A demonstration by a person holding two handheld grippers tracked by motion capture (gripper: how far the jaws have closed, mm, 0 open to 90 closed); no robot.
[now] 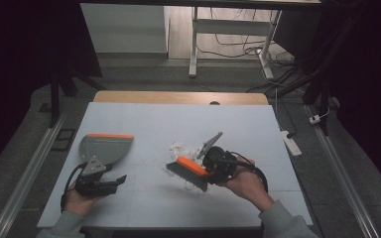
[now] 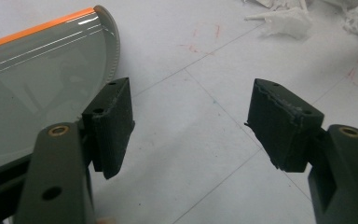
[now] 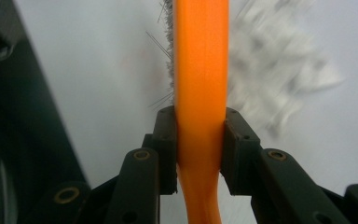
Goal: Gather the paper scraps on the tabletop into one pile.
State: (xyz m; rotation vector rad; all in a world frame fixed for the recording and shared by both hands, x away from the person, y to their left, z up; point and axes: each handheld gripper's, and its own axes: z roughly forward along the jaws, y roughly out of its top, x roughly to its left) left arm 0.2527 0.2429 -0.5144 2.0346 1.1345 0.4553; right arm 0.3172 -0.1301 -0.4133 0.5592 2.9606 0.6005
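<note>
A grey dustpan [image 1: 104,148] with an orange lip lies on the left of the white table top [image 1: 238,124]. Just below its handle my left gripper [image 1: 113,181] stands open, holding nothing. In the left gripper view the dustpan [image 2: 37,79] lies beside the left jaw, and my left gripper [image 2: 191,126] has bare table between its pads. My right gripper [image 1: 206,171] is shut on the orange-backed brush [image 1: 188,171], whose grey bristles touch the table near white paper scraps [image 1: 184,148]. In the right gripper view the brush handle [image 3: 200,70] runs straight up out of my right gripper [image 3: 200,144], with blurred paper scraps [image 3: 279,70] to its right.
More paper scraps [image 2: 289,18] lie at the top right of the left gripper view. A wooden table edge [image 1: 178,97] shows behind the white top. On the floor to the right lies a white power strip [image 1: 291,141]; metal desk legs [image 1: 193,44] and cables stand farther back.
</note>
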